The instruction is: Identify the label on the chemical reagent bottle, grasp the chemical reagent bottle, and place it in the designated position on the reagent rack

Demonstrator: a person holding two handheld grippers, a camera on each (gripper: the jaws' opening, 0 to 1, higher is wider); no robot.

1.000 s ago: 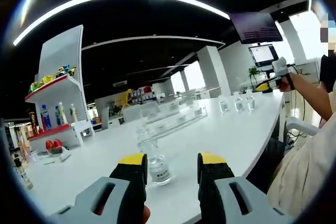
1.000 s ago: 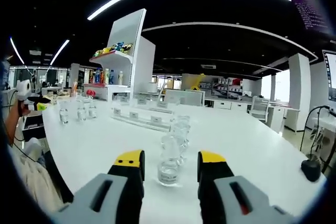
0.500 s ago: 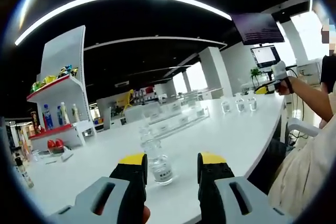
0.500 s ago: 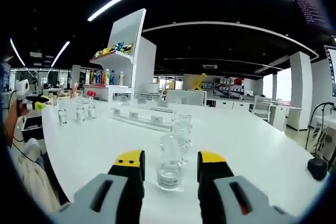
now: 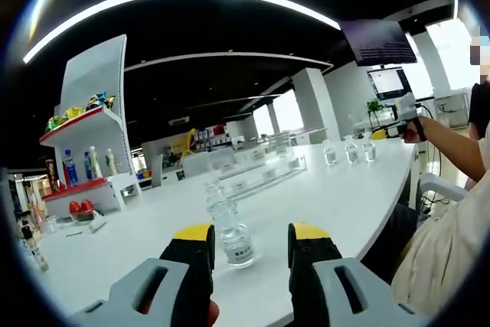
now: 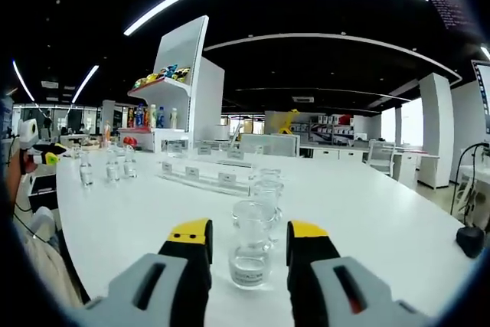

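**Q:** What has changed over the last second, and what does it mean for you?

**A:** In the right gripper view, your right gripper [image 6: 248,241] has closed in on the nearest reagent bottle [image 6: 251,250]. The bottle now sits larger and lower between the yellow-tipped jaws than it did a second ago. The jaws stand apart on either side of it, not yet touching the glass. In the left gripper view, your left gripper [image 5: 251,241] has crept forward only a little. A second clear bottle [image 5: 233,237] stands between its spread jaws, nearer the left one.

**Q:** Where do the task's things lie?

**A:** Both bottles rest upright on the white table [image 6: 367,220], each heading a short row of clear bottles. The reagent rack [image 6: 200,176], a low clear strip with small labels, lies well beyond them, toward the middle of the table. Three more bottles [image 5: 349,150] stand near the table edge, beside your other hand.

**Q:** What follows from that?

**A:** You appear to be at the approach stage. Each bottle carries a small label, too blurred to read here. My judgement is that you should read it before you close the jaws, since it decides the rack position.
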